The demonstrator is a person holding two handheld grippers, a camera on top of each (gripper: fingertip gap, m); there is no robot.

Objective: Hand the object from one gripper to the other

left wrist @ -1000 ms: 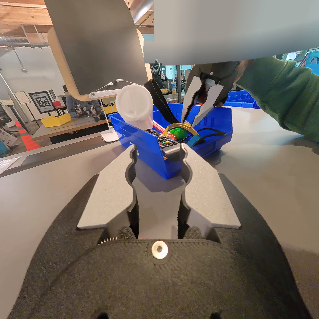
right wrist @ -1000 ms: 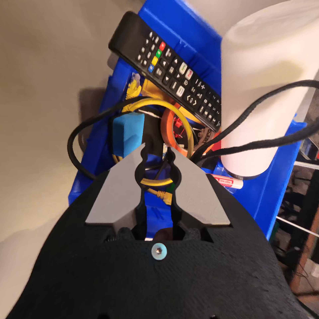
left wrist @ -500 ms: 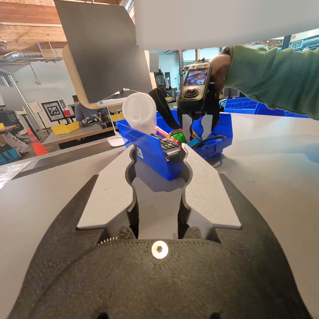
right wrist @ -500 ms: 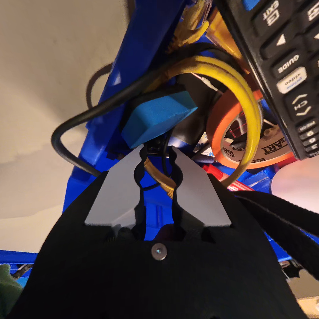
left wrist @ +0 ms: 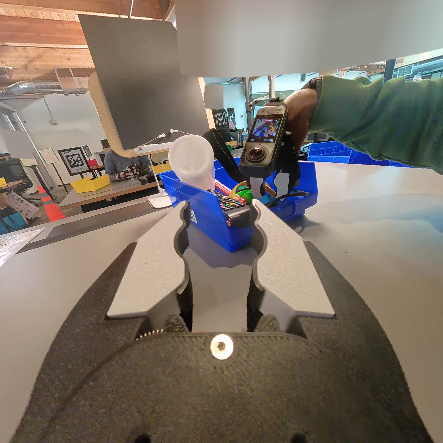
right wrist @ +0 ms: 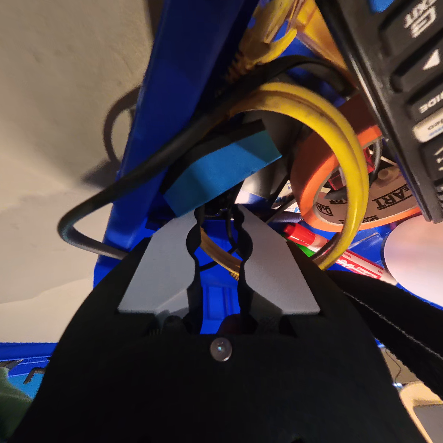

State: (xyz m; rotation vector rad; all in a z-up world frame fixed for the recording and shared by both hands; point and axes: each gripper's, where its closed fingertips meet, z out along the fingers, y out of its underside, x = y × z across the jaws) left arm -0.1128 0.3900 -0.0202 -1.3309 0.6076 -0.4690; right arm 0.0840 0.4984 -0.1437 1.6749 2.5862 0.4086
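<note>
The right gripper, fingers part-open and empty, noses into the blue bin on the desk toward a soft, light blue foam block, best pinched across its flat faces, while the left gripper waits open, empty

Wooden ceiling overhead, white wall far left, grey tabletop near, second table beyond.
</note>
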